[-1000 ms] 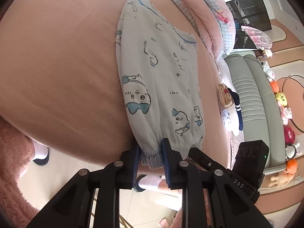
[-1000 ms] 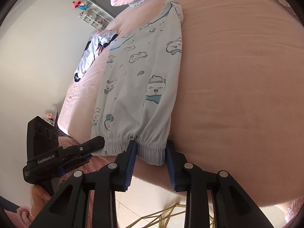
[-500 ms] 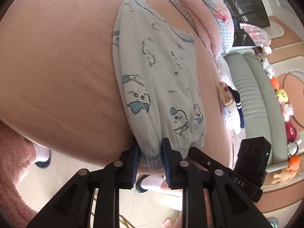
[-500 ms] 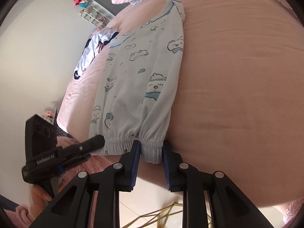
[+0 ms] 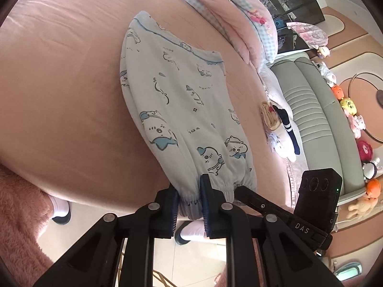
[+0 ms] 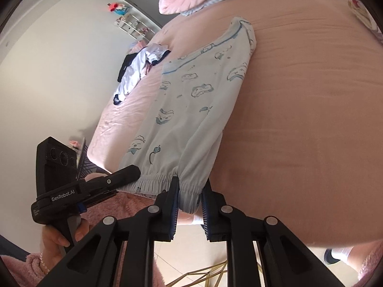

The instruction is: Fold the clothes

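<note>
In the left wrist view, the gathered cuff of the printed pyjama trousers (image 5: 182,110), spread on the pink bed (image 5: 59,83), is pinched by the closing left gripper (image 5: 189,199). In the right wrist view, the other cuff is pinched by the closing right gripper (image 6: 190,199).

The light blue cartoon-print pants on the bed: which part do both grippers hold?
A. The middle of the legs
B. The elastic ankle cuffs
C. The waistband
B: the left gripper and the right gripper are each closing on a gathered elastic cuff of the pants.
</note>
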Available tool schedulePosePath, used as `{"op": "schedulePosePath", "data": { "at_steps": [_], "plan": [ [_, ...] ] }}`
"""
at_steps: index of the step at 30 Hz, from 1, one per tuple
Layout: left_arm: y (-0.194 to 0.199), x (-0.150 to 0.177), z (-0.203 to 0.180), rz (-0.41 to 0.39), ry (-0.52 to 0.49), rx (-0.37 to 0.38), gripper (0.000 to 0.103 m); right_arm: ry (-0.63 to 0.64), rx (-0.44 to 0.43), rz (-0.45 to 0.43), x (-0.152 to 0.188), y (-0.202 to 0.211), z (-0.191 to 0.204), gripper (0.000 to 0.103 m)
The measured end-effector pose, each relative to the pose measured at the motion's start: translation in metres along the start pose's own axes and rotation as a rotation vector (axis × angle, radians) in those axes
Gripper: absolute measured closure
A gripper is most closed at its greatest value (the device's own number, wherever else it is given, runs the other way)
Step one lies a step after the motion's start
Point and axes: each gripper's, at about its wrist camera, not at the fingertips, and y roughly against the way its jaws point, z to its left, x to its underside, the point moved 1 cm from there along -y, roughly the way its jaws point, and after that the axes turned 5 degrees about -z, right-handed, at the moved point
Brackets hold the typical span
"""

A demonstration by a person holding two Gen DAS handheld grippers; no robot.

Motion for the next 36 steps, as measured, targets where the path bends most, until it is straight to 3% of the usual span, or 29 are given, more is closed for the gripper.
{"op": "schedulePosePath", "data": {
  "at_steps": [4,10,16,21,24,27,30,32,34,36],
  "plan": [
    [0.009,0.009,0.003,0.018,0.034,0.047,0.089,-0.052,-0.021,0.020,0.016,0.011,-0.001,0.088],
    [0.006,0.028,0.011,0.076,0.071,0.029,0.089,-0.068,-0.001,0.051,0.040,0.014,-0.001,0.087],
    [0.003,0.020,0.009,0.089,0.083,0.045,0.089,-0.078,0.008,0.070,0.037,0.007,-0.005,0.086],
    [0.004,-0.008,0.014,0.078,0.145,0.152,0.089,-0.027,-0.039,0.027,0.003,0.014,0.006,0.084],
    [-0.008,-0.036,0.011,0.072,0.122,0.143,0.088,-0.048,-0.062,0.018,-0.030,0.005,0.005,0.084],
    [-0.027,-0.066,0.008,0.084,0.057,0.104,0.087,-0.021,0.001,0.002,-0.066,-0.018,0.006,0.081],
    [-0.040,-0.092,0.017,0.092,0.034,0.054,0.081,-0.070,0.035,0.028,-0.090,-0.048,-0.004,0.070],
    [-0.035,-0.102,0.019,0.061,0.000,0.033,0.075,-0.136,0.044,0.064,-0.098,-0.060,-0.016,0.070],
    [-0.026,-0.109,0.019,0.017,-0.050,0.009,0.050,-0.136,0.013,0.036,-0.103,-0.051,-0.015,0.067],
    [-0.010,-0.113,0.017,-0.051,-0.129,-0.013,0.036,-0.105,0.005,-0.016,-0.105,-0.034,-0.011,0.046]
  ]
}}
